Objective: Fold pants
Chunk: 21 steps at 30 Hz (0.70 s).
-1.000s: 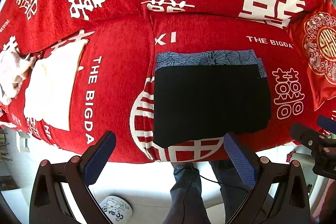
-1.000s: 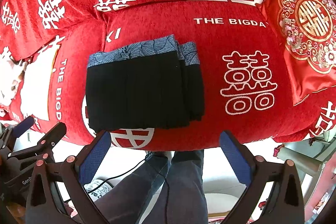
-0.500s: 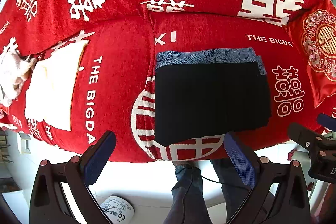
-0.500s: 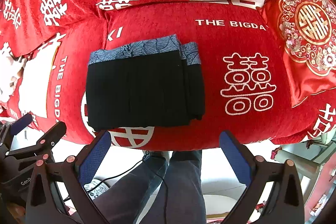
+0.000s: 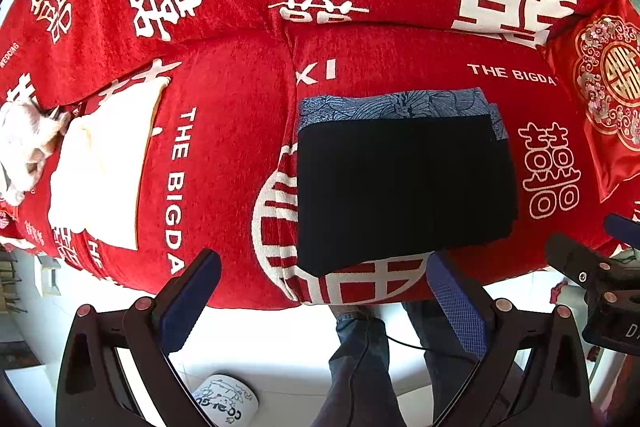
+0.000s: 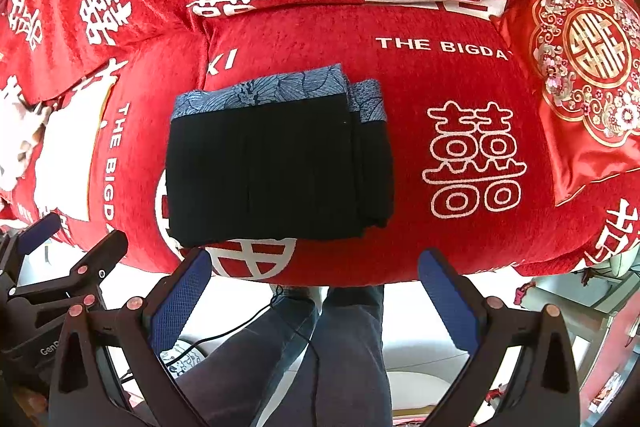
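Hovering off the front edge of the sofa (image 5: 224, 147), both tongs are spread wide and grip nothing. The left tongs (image 5: 320, 307) point toward the seat, their blue-padded fingers (image 5: 188, 303) held below and in front of the cushion edge, clear of the fabric. The right tongs (image 6: 312, 303) sit in a like pose, level and apart from the garment, with one padded finger (image 6: 448, 303) showing against the pale floor. Each tool appears at the margin of the other's view: the right tongs at the right edge of the left wrist view, the left tongs at the lower left of the right wrist view.

The pants (image 5: 404, 183) lie folded into a compact rectangle on the right seat cushion, near its front edge and beside the seam between cushions. The body is black with fine vertical ribs; a blue-grey patterned waistband (image 6: 264, 91) runs along the far side. Layers are stacked slightly offset at the right side, where a second strip of waistband shows. The stack lies flat.

A cream folded cloth (image 5: 104, 167) rests on the left cushion, well apart. An embroidered red pillow (image 6: 584, 67) stands at the right end.
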Tool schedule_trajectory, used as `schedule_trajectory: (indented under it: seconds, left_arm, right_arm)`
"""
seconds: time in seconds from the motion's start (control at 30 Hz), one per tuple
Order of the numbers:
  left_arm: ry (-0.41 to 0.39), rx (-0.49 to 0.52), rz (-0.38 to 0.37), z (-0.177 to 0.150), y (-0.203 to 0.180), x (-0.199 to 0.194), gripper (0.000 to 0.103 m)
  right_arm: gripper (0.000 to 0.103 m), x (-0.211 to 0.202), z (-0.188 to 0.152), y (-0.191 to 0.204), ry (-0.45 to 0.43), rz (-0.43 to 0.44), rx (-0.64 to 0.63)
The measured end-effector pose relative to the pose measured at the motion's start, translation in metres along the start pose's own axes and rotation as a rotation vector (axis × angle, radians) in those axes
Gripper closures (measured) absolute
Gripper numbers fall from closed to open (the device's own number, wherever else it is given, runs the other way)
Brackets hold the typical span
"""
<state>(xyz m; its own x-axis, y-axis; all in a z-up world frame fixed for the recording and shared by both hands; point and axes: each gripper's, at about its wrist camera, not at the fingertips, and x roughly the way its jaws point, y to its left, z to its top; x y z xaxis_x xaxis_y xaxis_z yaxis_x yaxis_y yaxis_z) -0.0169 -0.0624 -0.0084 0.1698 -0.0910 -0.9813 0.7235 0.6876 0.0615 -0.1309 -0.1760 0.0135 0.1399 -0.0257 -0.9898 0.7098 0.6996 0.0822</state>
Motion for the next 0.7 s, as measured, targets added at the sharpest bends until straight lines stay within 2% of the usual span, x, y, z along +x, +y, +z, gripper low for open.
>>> schedule_trajectory:
  seconds: [0.7]
  left_arm:
    - [-0.023, 0.015, 0.0, -0.0034, 0.0025, -0.0056, 0.0]
  right_arm:
    - [0.0, -0.0004, -0.0038, 0.0026, -0.002, -0.001, -0.004]
